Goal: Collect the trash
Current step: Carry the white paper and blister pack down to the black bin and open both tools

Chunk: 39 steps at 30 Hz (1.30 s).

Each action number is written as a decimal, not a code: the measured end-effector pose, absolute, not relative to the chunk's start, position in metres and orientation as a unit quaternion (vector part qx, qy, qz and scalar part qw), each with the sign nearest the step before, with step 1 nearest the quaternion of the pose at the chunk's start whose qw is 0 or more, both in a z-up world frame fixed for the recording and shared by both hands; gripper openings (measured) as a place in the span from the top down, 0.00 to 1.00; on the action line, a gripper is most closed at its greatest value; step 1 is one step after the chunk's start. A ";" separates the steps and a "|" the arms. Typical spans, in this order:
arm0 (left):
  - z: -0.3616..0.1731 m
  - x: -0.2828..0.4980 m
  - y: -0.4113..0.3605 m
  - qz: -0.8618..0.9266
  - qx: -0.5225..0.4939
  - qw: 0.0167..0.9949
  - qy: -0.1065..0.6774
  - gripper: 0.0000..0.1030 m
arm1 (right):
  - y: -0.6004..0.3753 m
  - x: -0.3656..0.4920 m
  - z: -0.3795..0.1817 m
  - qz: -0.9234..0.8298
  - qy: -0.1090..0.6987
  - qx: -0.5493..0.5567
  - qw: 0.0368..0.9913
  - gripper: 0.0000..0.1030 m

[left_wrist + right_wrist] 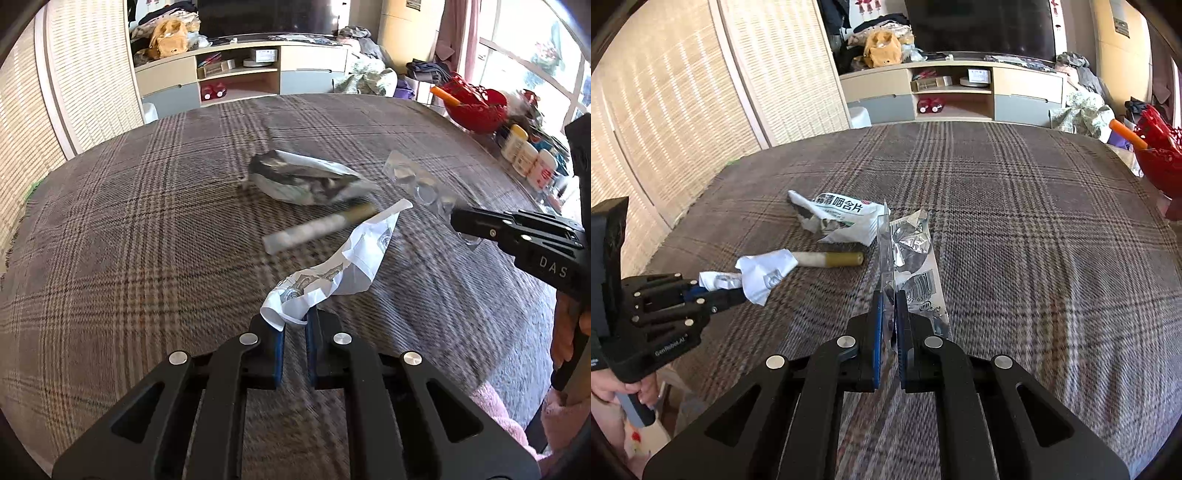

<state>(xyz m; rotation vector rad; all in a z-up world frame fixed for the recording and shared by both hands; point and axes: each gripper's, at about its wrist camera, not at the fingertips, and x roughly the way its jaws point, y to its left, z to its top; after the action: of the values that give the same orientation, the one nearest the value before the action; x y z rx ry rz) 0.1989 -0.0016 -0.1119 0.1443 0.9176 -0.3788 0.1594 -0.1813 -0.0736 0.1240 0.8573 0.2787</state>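
Observation:
My left gripper point(293, 321) is shut on the end of a crumpled white paper wrapper point(332, 269), which trails forward above the plaid cloth. The right wrist view shows the same gripper point(738, 291) and paper point(757, 273) at the left. My right gripper point(888, 299) is shut on a clear plastic blister tray point(884, 251), seen edge-on. In the left wrist view the tray point(417, 181) sticks out from the right gripper point(456, 221). On the cloth lie a white and silver pouch point(842, 218), a white stick with an olive end point(831, 259), and a foil backing with a barcode point(919, 266).
A plaid cloth point(147, 221) covers the table. At its right edge stand a red basket point(476, 107) and several white bottles point(528, 155). Woven screens point(683, 92) rise at the left, and a cluttered TV cabinet point(953, 88) stands beyond the far edge.

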 end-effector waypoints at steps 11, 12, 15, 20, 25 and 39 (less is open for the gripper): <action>-0.071 0.110 -0.012 -0.173 0.074 0.896 0.403 0.92 | -0.190 0.080 -0.035 0.138 0.378 0.056 0.914 0.92; -0.068 0.101 -0.014 -0.173 0.074 0.897 0.399 0.92 | -0.191 0.073 -0.032 0.138 0.376 0.056 0.915 0.92; -0.058 0.071 -0.019 -0.172 0.071 0.905 0.383 0.92 | -0.194 0.045 -0.026 0.137 0.368 0.049 0.918 0.92; -0.051 0.027 -0.025 -0.179 0.055 0.913 0.363 0.92 | -0.204 0.000 -0.023 0.136 0.359 0.047 0.922 0.92; -0.062 -0.008 -0.030 -0.190 0.031 0.912 0.363 0.92 | -0.209 -0.029 -0.036 0.136 0.366 0.054 0.919 0.92; -0.194 -0.035 -0.032 -0.152 -0.063 0.848 0.503 0.92 | -0.204 -0.050 -0.150 0.137 0.490 0.092 0.856 0.92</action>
<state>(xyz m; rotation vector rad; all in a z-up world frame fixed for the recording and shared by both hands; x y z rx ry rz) -0.0353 -0.0317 -0.1941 -0.1318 1.0610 -0.3208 -0.0503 -0.2039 -0.1505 0.1928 1.0288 0.2889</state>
